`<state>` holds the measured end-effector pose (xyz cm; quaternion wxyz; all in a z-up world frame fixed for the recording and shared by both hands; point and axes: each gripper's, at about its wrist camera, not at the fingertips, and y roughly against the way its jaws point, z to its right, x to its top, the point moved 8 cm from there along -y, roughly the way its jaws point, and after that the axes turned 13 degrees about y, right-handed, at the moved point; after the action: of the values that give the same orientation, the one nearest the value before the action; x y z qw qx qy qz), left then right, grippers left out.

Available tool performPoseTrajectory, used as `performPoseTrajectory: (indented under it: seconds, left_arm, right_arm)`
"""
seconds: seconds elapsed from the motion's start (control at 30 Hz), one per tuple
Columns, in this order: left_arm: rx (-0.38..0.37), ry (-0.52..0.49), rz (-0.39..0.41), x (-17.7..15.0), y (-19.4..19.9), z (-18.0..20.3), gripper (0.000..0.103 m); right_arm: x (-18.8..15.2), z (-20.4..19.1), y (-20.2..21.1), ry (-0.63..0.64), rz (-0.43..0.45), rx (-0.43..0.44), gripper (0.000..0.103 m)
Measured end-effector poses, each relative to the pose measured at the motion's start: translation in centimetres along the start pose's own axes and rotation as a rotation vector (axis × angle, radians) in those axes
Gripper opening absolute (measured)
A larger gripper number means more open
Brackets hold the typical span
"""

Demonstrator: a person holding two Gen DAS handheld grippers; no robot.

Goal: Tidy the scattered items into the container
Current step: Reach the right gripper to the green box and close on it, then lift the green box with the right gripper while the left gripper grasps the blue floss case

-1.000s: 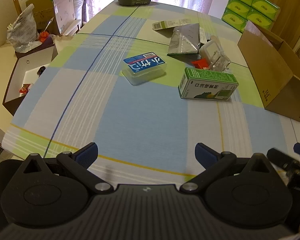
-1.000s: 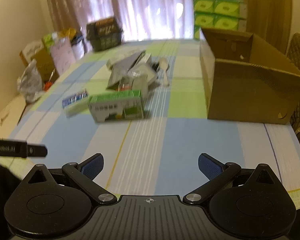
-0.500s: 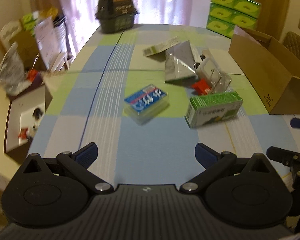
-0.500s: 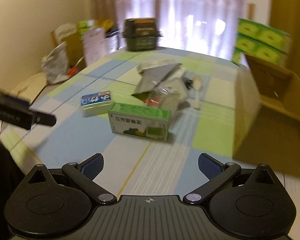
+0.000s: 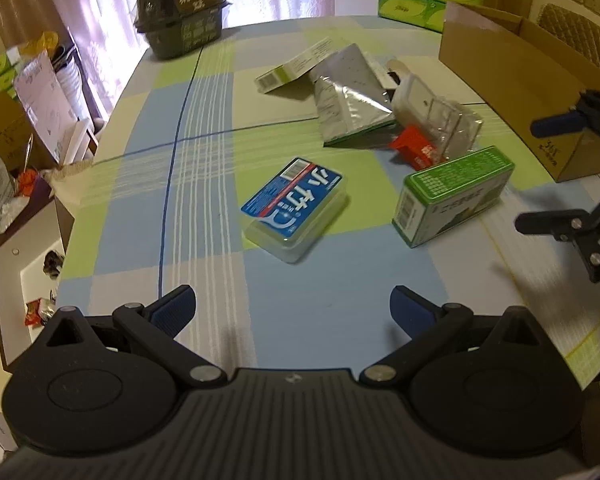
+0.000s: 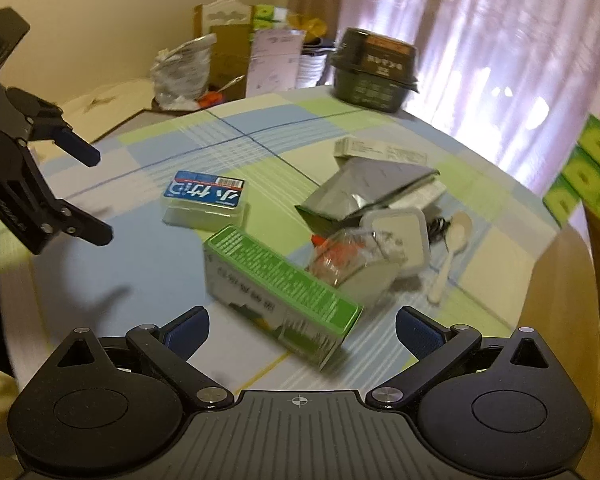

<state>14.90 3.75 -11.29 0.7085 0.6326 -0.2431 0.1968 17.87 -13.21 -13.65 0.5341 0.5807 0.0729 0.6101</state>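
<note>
Nearest us, at the bottom of each wrist view, both claws stand wide apart and empty — the left gripper (image 5: pixel 293 307) and the right gripper (image 6: pixel 302 329) hold nothing. What has changed over the last second is our approach: both cameras have swung in and down over the checked tablecloth (image 5: pixel 332 300), so the clutter now fills mid-frame where it sat small and farther up.

Just beyond the right gripper lies the green box (image 6: pixel 278 286), centred between its fingers; we judge it the first pick. Left of centre in the left view sits the blue-labelled plastic case (image 5: pixel 295 208), untouched.

Farther up lie the clear packet (image 6: pixel 354 256), the silver pouch (image 5: pixel 350 96) and a white spoon (image 6: pixel 454 250). The cardboard box (image 5: pixel 516 80) waits at upper right — nothing yet tidied.
</note>
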Motion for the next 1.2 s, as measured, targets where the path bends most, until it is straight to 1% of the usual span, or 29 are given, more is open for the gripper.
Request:
performPoseTrajectory:
  seconds: [0.1,0.13,0.17,0.3,0.33,0.4,0.43,0.47,0.53,0.57,0.63,0.7,0.8,0.93,1.03,1.1,1.13,1.2]
  left_arm:
    - [-0.015,0.020,-0.016,-0.2,-0.6,0.0,0.102]
    - [-0.022,0.022,-0.021,-0.2,-0.8,0.0,0.102]
    - [-0.027,0.020,-0.024,-0.2,-1.0,0.2,0.102]
    - [-0.038,0.004,-0.014,0.2,-1.3,0.6,0.102]
    - [-0.039,0.004,-0.011,0.3,-1.4,0.6,0.102]
    - [-0.034,0.000,-0.004,0.6,-1.5,0.6,0.102]
    - [-0.030,-0.001,0.000,0.8,-1.5,0.5,0.102]
    - [-0.029,-0.001,0.003,0.9,-1.6,0.5,0.102]
    - [-0.032,0.003,0.005,1.0,-1.6,0.4,0.102]
    - [-0.032,0.007,0.005,1.1,-1.7,0.3,0.102]
    - [-0.038,0.018,0.006,1.3,-1.7,0.3,0.102]
    - [-0.048,0.027,0.009,1.4,-1.7,0.4,0.102]
    - [-0.051,0.025,0.015,1.6,-1.8,0.6,0.102]
    - [-0.043,0.003,0.031,1.9,-1.7,0.7,0.102]
    - [-0.037,-0.041,0.049,2.4,-1.8,0.7,0.102]
    - [-0.034,-0.093,0.065,3.0,-2.1,0.8,0.102]
    - [-0.033,-0.119,0.071,3.3,-2.2,0.9,0.102]
    - [-0.031,-0.165,0.076,3.9,-2.7,0.9,0.102]
  right_arm:
    - [0.3,0.3,-1.5,0.031,-0.006,0.025,0.102]
    - [0.3,0.4,-2.0,0.035,-0.010,0.036,0.095]
    - [0.3,0.4,-2.5,0.037,-0.023,0.050,0.081]
    - [0.1,0.7,-4.0,0.052,-0.046,0.067,0.081]
    - [0.0,0.7,-4.2,0.053,-0.052,0.071,0.077]
    - [-0.1,0.7,-4.3,0.052,-0.069,0.068,0.068]
    - [-0.2,0.7,-4.1,0.039,-0.077,0.067,0.061]
    - [-0.3,0.8,-3.7,0.020,-0.084,0.069,0.058]
    - [-0.4,0.9,-2.8,-0.032,-0.097,0.092,0.042]
    - [-0.5,0.7,-2.3,-0.066,-0.100,0.114,0.040]
    - [-0.6,0.0,-1.4,-0.106,-0.100,0.165,0.038]
    - [-0.4,-1.0,-1.0,-0.078,-0.094,0.183,0.038]
    - [0.0,-1.6,-1.5,-0.037,-0.087,0.157,0.038]
    - [1.0,-1.4,-2.9,-0.048,-0.072,0.134,0.038]
    - [1.6,-1.5,-4.0,-0.047,-0.078,0.126,0.038]
    - [1.6,-1.4,-4.7,-0.061,-0.095,0.126,0.038]
    - [1.5,-1.3,-4.7,-0.074,-0.101,0.118,0.033]
    - [1.2,-1.0,-4.4,-0.113,-0.110,0.103,0.033]
